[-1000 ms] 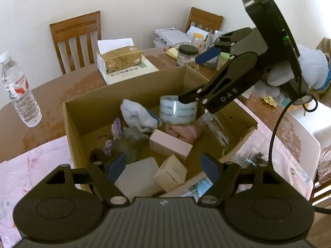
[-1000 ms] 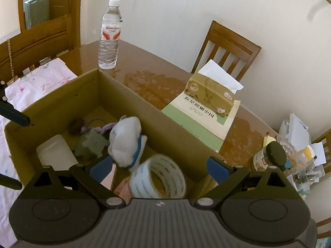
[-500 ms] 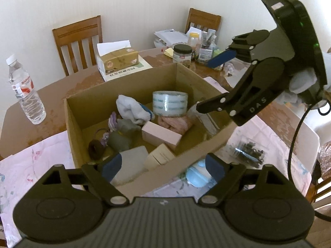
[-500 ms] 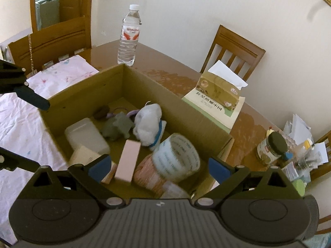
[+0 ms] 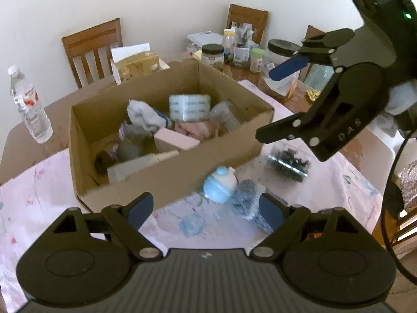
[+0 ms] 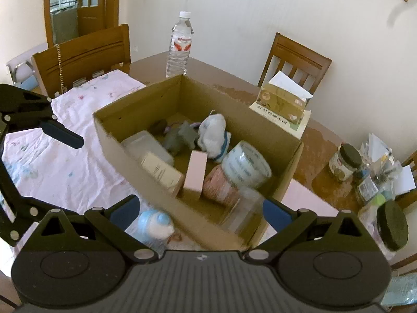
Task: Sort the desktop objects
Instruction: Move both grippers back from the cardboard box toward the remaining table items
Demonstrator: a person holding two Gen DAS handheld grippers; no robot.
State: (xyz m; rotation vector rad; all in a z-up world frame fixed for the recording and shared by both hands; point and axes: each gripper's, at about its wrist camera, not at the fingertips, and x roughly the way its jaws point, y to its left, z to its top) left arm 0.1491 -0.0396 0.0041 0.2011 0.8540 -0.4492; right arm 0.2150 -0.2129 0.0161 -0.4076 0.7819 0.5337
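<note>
An open cardboard box stands on the table, holding a tape roll, a white sock, a pink box and other small items. In front of it on the cloth lie a light blue round object, a grey-blue fabric piece and a clear pack of dark screws. My left gripper hangs open and empty over the cloth, just short of the blue object. My right gripper is open and empty too, above the box's near right corner. The blue object sits by its left finger.
A water bottle stands left of the box, and a tissue box on a book lies behind it. Jars and clutter fill the back right. Wooden chairs ring the table. A pink patterned cloth covers the near side.
Both grippers have drawn back from above the box toward the near side. The box looks farther off, and the blue object, fabric piece and screw pack have come into view.
</note>
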